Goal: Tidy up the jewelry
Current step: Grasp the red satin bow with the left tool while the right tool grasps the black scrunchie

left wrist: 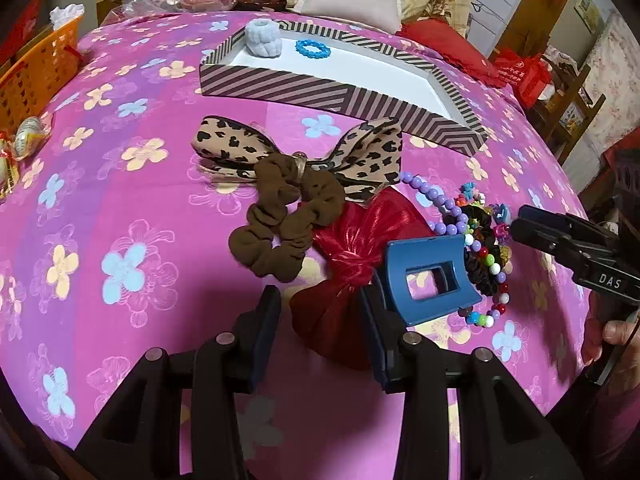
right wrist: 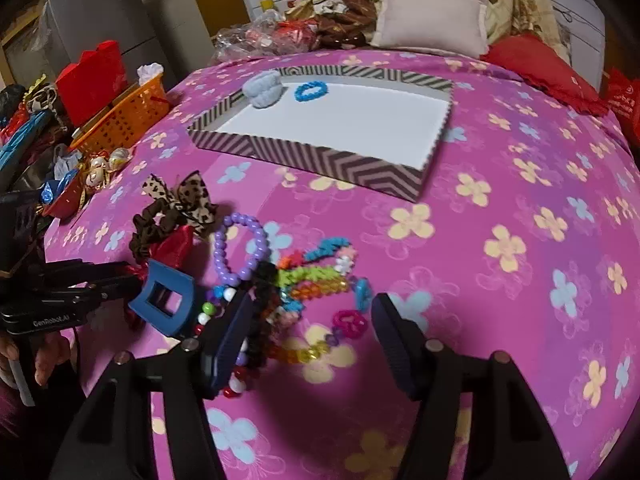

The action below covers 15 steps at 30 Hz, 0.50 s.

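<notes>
Pile of hair things and bracelets sits on the pink floral bedspread [left wrist: 120,184], near side of the striped tray [left wrist: 280,92]. Tray already holds a pale blue scrunchie [left wrist: 262,38] and a blue ring bracelet [left wrist: 313,48]; the rest is not yet sorted.

Left gripper [left wrist: 320,320] — fingers apart, holding nothing. The red organza bow [left wrist: 352,248] lies straight ahead in the gap between the two fingers, low and close, its pinched waist just beyond the tips. The bow's long axis runs roughly along the gripper's forward line, near lobe toward the camera, far lobe toward the tray. The blue claw clip [left wrist: 430,276] is touching or just beside the left gripper's right finger [left wrist: 374,320]; cannot tell which. Its long side runs crosswise, open window facing up. Brown scrunchie [left wrist: 280,232] and leopard bow [left wrist: 300,156] lie ahead-left, the bow's wings spread left-right.

Right gripper [right wrist: 310,340] — also wide apart, empty. The tangle of coloured bead bracelets [right wrist: 312,284] lies ahead between its fingers, its left finger over the black scrunchie [right wrist: 266,292] edge. Purple bead bracelet [right wrist: 240,248] is ahead-left, flat.

Judgement: the left is nearer the red bow and clip, the right nearer the beads; the tray lies well ahead of both.
</notes>
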Tool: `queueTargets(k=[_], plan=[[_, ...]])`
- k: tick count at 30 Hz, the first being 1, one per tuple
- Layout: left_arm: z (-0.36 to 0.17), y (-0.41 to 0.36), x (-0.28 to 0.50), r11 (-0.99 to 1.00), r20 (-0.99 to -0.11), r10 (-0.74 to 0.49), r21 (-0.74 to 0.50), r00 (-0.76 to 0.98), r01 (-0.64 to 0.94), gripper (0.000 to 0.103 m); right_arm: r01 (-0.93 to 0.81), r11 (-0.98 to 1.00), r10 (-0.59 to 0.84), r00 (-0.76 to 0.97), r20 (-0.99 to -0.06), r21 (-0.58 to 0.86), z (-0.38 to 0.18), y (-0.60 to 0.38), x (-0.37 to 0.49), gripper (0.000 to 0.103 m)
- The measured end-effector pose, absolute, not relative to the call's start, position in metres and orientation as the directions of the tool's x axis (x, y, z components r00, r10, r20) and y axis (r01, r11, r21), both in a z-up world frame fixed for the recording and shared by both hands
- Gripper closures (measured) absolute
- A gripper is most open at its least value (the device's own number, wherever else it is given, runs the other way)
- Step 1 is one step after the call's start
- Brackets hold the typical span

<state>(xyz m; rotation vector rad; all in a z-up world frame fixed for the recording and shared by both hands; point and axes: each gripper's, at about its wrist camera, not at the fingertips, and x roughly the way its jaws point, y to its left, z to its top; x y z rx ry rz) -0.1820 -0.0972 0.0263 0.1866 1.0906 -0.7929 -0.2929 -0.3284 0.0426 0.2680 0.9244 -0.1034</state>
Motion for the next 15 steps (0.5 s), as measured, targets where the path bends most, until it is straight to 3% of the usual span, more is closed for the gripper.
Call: queueTargets(k=[4, 13, 15], plan=[[0.024, -0.098, -0.181, 0.715, -0.846, -0.483, -0.231, 0.227, 0.66, 0.067, 0.181, 0.966, 0.042, 0.596, -0.802, 0.184, 0.04, -0.321, -0.285, 0.058], [0.023, -0.101, -0.18, 0.702, -0.84, -0.495, -0.238, 0.221, 0.671, 0.068, 0.126, 0.986, 0.02, 0.57, -0.821, 0.112, 0.033, -0.3, -0.266, 0.066], [0.022, -0.102, -0.18, 0.695, -0.839, -0.5, -0.239, 0.216, 0.678, 0.082, 0.128, 0.985, 0.023, 0.562, -0.826, 0.114, 0.03, -0.3, -0.263, 0.066]])
